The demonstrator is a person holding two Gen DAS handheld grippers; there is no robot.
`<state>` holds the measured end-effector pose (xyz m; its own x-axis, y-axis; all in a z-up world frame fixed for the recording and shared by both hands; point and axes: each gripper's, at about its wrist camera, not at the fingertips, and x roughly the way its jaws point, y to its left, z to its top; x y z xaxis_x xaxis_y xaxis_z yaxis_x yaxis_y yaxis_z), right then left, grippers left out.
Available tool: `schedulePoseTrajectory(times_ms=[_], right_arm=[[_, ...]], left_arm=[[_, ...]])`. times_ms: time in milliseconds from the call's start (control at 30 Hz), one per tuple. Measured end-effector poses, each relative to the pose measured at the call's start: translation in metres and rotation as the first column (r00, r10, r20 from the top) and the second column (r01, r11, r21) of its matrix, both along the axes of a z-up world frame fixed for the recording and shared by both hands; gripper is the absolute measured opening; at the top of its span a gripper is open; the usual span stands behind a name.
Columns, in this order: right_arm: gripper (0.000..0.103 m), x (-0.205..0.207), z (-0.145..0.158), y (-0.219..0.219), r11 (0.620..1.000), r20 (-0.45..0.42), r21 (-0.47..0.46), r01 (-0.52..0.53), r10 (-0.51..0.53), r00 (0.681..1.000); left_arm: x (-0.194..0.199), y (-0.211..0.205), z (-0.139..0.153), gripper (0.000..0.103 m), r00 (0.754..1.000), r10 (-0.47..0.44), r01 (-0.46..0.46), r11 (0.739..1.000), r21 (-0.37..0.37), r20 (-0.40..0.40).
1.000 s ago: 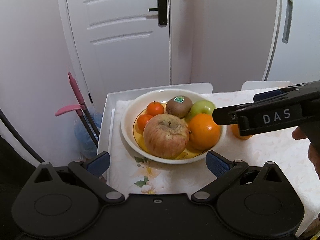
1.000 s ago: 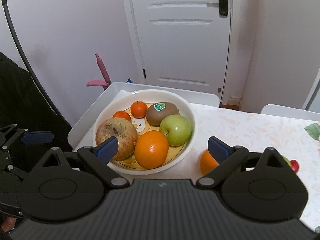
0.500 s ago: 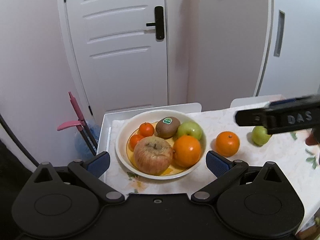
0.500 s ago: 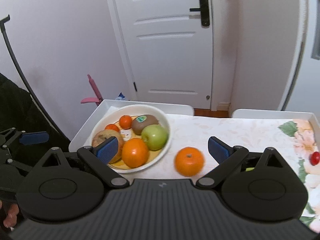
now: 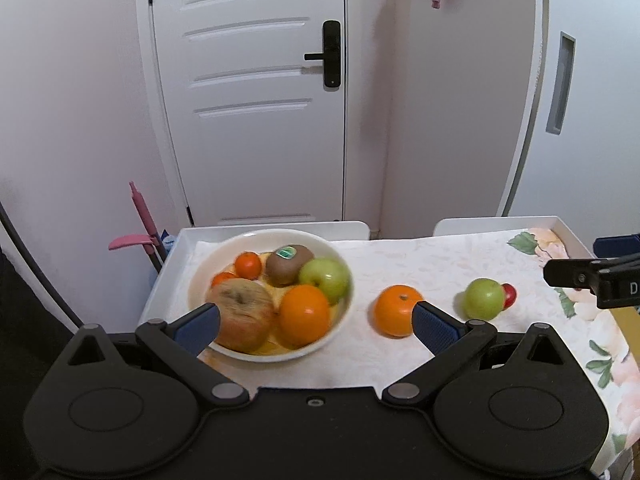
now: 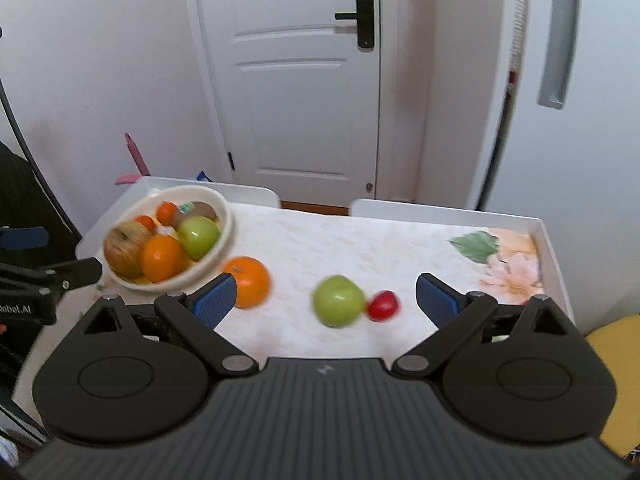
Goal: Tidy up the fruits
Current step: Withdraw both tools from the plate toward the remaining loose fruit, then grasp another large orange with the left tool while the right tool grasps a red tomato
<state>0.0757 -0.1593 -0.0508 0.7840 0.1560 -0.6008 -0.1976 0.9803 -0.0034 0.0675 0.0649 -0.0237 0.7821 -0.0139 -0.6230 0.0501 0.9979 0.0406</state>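
Both grippers — left gripper (image 5: 316, 322), right gripper (image 6: 325, 294) — hung spread and empty; the green apple (image 6: 338, 300) lay between the right fingers (image 6: 436, 303), mid-table (image 6: 400, 236), untouched.

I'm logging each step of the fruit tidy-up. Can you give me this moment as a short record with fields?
bowl: on the cloth, left end of table
in bowl: large apple, orange, green apple, kiwi, two small oranges
loose on cloth: orange, green apple, small red fruit beside it
left gripper: open, empty
right gripper: open, empty
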Motion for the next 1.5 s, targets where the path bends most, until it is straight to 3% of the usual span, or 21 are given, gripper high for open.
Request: schedulePoseTrajectory(times_ms=[233, 467, 1067, 1267, 1500], right_arm=[[0.103, 0.009, -0.018, -0.045, 0.999, -0.019, -0.026, -0.023, 0.022, 1.000], [0.103, 0.031, -0.045, -0.073, 0.998, -0.049, -0.036, -0.043, 0.041, 0.998], [0.103, 0.079, -0.111, -0.071, 0.985, -0.097, -0.050, -0.166, 0.160, 0.982], [0.089, 0.088, -0.117, -0.062, 0.978, -0.102, -0.054, -0.203, 0.197, 0.975], [0.080, 0.094, -0.120, -0.058, 0.972, -0.098, -0.054, -0.228, 0.222, 0.970]], left_arm=[[0.003, -0.044, -0.015, 0.103, 1.000, 0.015, -0.015, 1.000, 0.024, -0.004], [0.026, -0.078, -0.049, 0.103, 0.997, 0.080, -0.079, 0.995, 0.056, -0.018], [0.089, -0.113, -0.120, 0.094, 0.988, 0.146, -0.141, 0.986, 0.085, -0.052], [0.100, -0.112, -0.128, 0.086, 0.984, 0.166, -0.162, 0.984, 0.076, -0.063], [0.104, -0.110, -0.132, 0.066, 0.982, 0.174, -0.169, 0.983, 0.074, -0.073]])
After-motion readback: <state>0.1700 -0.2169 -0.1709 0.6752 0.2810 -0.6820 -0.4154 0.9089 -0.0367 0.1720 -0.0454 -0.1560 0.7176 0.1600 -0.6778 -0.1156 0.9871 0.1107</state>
